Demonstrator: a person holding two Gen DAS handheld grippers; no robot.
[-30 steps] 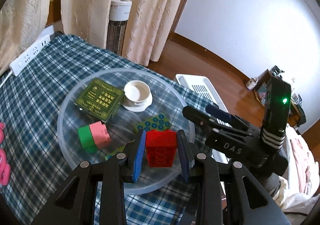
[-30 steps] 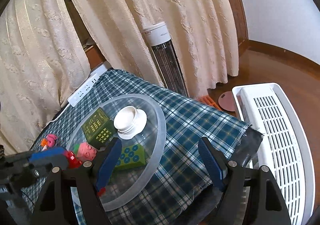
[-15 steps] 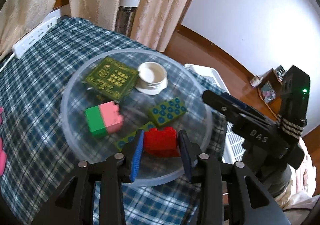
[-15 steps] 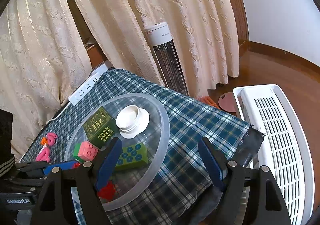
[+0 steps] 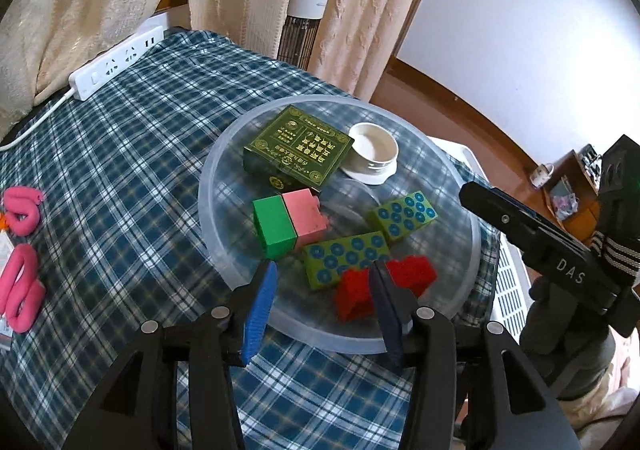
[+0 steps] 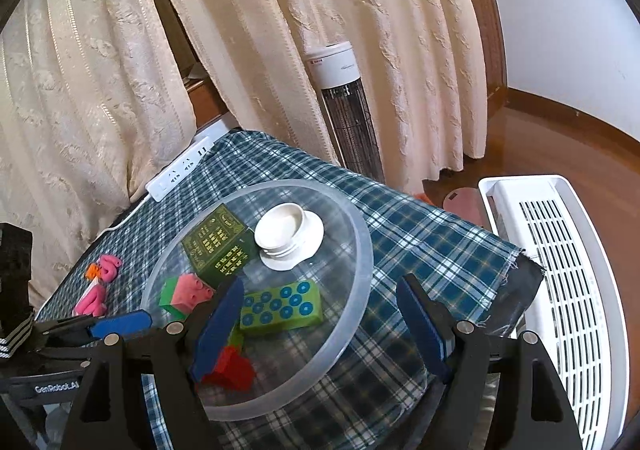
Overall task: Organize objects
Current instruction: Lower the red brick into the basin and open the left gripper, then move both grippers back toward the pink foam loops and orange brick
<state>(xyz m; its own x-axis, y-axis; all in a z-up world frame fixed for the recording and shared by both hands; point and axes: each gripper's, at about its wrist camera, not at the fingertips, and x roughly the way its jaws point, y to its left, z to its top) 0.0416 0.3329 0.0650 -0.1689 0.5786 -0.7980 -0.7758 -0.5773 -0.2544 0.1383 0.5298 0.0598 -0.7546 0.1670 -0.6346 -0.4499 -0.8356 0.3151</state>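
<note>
A round clear tray (image 5: 224,153) (image 6: 360,234) lies on the checked cloth. In it are a red brick (image 5: 356,290) (image 6: 230,368), a green-and-pink brick (image 5: 288,219) (image 6: 186,292), two green bricks with blue dots (image 5: 348,256) (image 5: 404,213) (image 6: 282,308), a dark green box (image 5: 298,147) (image 6: 218,244) and a white cup on a saucer (image 5: 374,151) (image 6: 286,232). My left gripper (image 5: 324,310) is open and empty, just back from the red brick at the tray's near rim. My right gripper (image 6: 320,330) is open and empty above the tray's near right side.
Pink foam shapes (image 5: 20,250) (image 6: 98,288) lie on the cloth left of the tray. A white power strip (image 5: 116,61) (image 6: 180,167) sits at the far table edge by the curtains. A tower heater (image 6: 344,105) and a white appliance (image 6: 560,290) stand on the floor beyond.
My left gripper lowered the red brick into the tray, opened and drew back, leaving the brick by the near rim. My right gripper stayed open and barely moved.
</note>
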